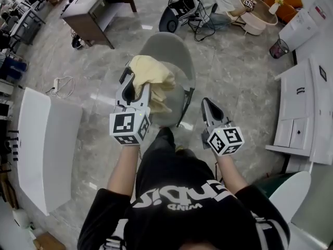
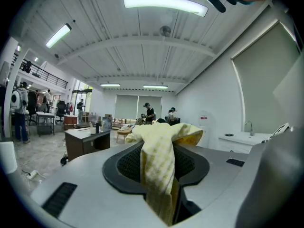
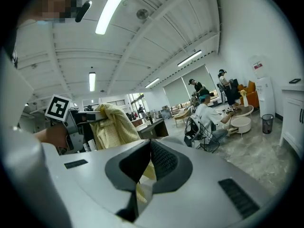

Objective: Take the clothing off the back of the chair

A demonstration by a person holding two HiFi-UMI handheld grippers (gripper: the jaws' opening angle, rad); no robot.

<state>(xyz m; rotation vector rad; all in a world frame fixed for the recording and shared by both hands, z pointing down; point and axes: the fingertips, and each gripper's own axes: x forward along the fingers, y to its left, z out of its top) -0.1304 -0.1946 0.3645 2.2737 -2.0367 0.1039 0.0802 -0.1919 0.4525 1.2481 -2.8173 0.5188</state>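
A pale yellow garment (image 1: 152,81) hangs bunched from my left gripper (image 1: 133,85), just above and left of the grey chair (image 1: 171,52). In the left gripper view the cloth (image 2: 157,171) is pinched between the dark pads, and the left gripper (image 2: 161,152) is shut on it. My right gripper (image 1: 209,106) hovers right of the chair's seat, apart from the cloth, its jaws meeting at the tips with nothing held. The right gripper view shows that gripper (image 3: 150,149) closed, with the garment (image 3: 112,125) and the left gripper (image 3: 76,121) off to its left.
A white table (image 1: 45,146) stands at the left and a brown desk (image 1: 97,10) at the far left. White cabinets (image 1: 306,114) line the right side. Beyond the chair are a black chair with cables (image 1: 180,7), a round low table (image 1: 256,12) and a waste bin (image 1: 279,48).
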